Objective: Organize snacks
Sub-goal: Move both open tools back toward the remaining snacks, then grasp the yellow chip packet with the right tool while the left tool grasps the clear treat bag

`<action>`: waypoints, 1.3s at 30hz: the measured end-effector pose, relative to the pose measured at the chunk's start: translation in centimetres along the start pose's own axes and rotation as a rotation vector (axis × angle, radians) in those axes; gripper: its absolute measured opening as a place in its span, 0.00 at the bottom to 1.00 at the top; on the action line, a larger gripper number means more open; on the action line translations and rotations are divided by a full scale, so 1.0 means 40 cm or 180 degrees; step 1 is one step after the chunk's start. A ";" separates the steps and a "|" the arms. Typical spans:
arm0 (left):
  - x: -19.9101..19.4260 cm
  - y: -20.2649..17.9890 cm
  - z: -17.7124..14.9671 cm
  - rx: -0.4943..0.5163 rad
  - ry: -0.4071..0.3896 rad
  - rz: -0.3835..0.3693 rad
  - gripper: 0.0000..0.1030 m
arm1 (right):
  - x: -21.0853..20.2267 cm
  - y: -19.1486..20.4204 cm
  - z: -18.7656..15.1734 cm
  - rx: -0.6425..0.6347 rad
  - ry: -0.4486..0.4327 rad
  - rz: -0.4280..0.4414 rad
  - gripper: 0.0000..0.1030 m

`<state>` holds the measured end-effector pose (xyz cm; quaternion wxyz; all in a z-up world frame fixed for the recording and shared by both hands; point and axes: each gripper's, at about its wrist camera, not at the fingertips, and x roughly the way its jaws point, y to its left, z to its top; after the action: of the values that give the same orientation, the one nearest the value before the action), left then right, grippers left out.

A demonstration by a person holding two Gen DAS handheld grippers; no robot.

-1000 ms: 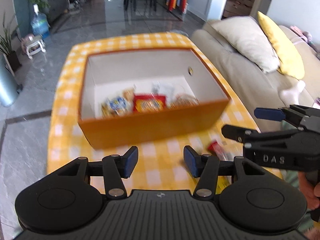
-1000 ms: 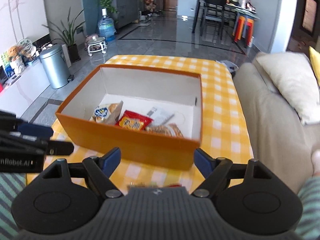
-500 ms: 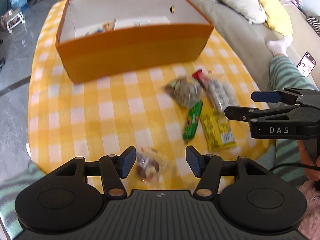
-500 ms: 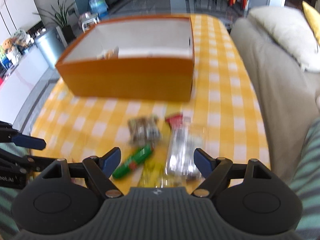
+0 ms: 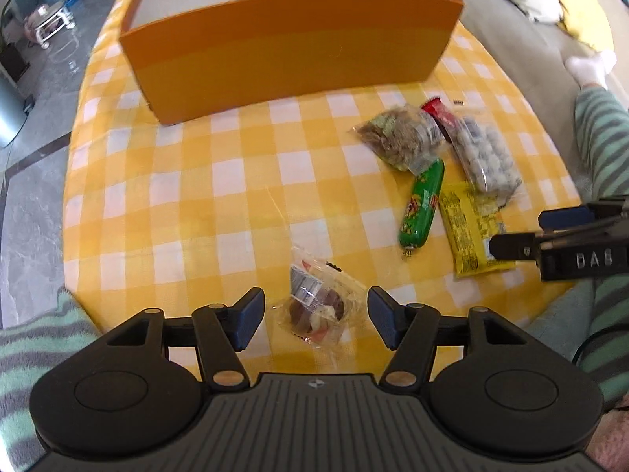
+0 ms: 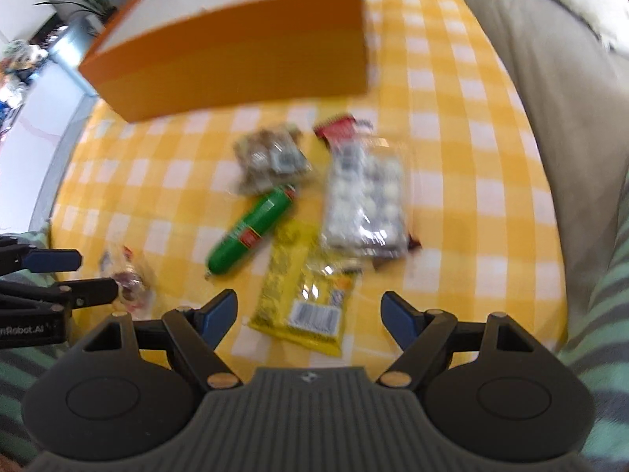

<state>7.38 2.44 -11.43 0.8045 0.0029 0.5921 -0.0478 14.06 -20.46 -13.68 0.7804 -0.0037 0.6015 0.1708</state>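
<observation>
Left wrist view: low in frame, the left hand-held gripper (image 5: 313,320), jaws opening, straddles a light, crinkly clear snack packet (image 5: 320,306), best pinched across its bulging middle.

Change over the last second. Both grippers have tipped from a near-level aim at the orange box (image 5: 291,39) to a steep downward aim at the checked tablecloth (image 5: 188,196) on the near side of that box. The box interior, visible earlier with its packets, is now hidden behind the front wall. The left gripper (image 5: 314,316) has come down over a small clear snack packet (image 5: 320,306), which now lies between its opening jaws, untouched. The right gripper (image 6: 308,316) has descended over the yellow packet (image 6: 302,291), its jaws wide and clear of it. The right wrist view has blurred.
</observation>
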 end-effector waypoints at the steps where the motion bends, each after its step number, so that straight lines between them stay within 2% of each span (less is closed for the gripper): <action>1: 0.006 -0.003 0.001 0.0018 0.0013 0.0002 0.69 | 0.009 -0.009 0.001 0.0069 0.0051 -0.0016 0.75; 5: 0.031 -0.016 0.003 0.0137 0.0065 0.0109 0.69 | 0.034 -0.020 0.008 0.0208 0.0136 0.0044 0.75; 12: 0.057 -0.024 0.005 0.0212 0.0135 0.0121 0.68 | 0.081 0.018 0.023 0.0139 0.0240 -0.0038 0.75; 15: 0.066 -0.023 0.007 0.0226 0.0177 0.0137 0.61 | 0.096 0.029 0.028 0.0104 0.0243 -0.0124 0.75; 18: 0.076 -0.018 0.010 0.0195 0.0206 0.0104 0.59 | 0.108 0.040 0.033 0.0079 0.0256 -0.0145 0.75; 21: 0.084 -0.013 0.014 0.0160 0.0226 0.0056 0.51 | 0.121 0.056 0.036 -0.0004 0.0252 -0.0191 0.80; 26: 0.091 -0.006 0.015 0.0117 0.0252 0.0026 0.49 | 0.130 0.083 0.032 -0.0195 0.0254 -0.0292 0.82; 29: 0.091 -0.005 0.014 0.0107 0.0251 0.0027 0.48 | 0.132 0.085 0.030 -0.0237 0.0250 -0.0333 0.78; 31: 0.091 -0.008 0.014 0.0117 0.0251 0.0042 0.46 | 0.130 0.092 0.027 -0.0294 0.0236 -0.0389 0.71; 33: 0.090 -0.009 0.014 0.0116 0.0249 0.0048 0.45 | 0.125 0.099 0.023 -0.0343 0.0212 -0.0440 0.61; 35: 0.088 -0.009 0.014 0.0115 0.0246 0.0048 0.44 | 0.118 0.100 0.021 -0.0352 0.0196 -0.0440 0.56; 39: 0.084 -0.012 0.014 0.0133 0.0231 0.0057 0.42 | 0.109 0.096 0.015 -0.0335 0.0187 -0.0393 0.51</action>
<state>8.88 1.67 -14.45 0.7826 0.0267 0.6197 -0.0529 14.52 -15.59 -16.84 0.7701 -0.0867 0.6130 0.1536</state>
